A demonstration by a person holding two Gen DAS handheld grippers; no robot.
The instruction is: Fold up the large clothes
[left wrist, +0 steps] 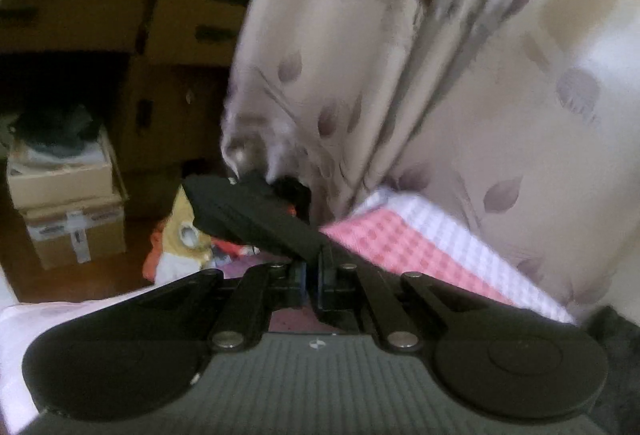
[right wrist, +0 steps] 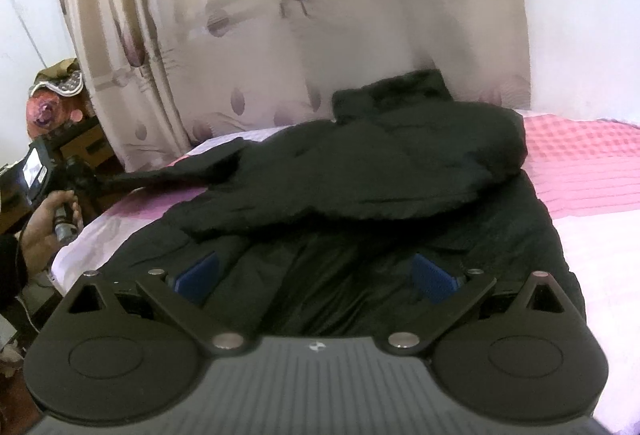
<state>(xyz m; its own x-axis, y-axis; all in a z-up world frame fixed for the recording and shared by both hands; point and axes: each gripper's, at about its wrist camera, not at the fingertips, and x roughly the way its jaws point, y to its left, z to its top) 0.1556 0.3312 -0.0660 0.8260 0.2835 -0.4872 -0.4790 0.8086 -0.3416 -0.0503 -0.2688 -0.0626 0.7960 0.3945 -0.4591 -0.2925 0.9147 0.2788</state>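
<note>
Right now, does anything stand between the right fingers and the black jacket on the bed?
Nothing visible does. The right gripper is open directly over the jacket, only cloth below it. The left gripper, shut on the sleeve, is off to the side.

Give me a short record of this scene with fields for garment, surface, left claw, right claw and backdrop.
garment: black jacket, partly folded, one sleeve pulled out to the left
surface: bed with pink and white checked cover
left claw: shut on the sleeve end, at the bed's left edge
right claw: open, blue pads apart, above the jacket's near part
backdrop: cream curtain with purple leaf print
</note>
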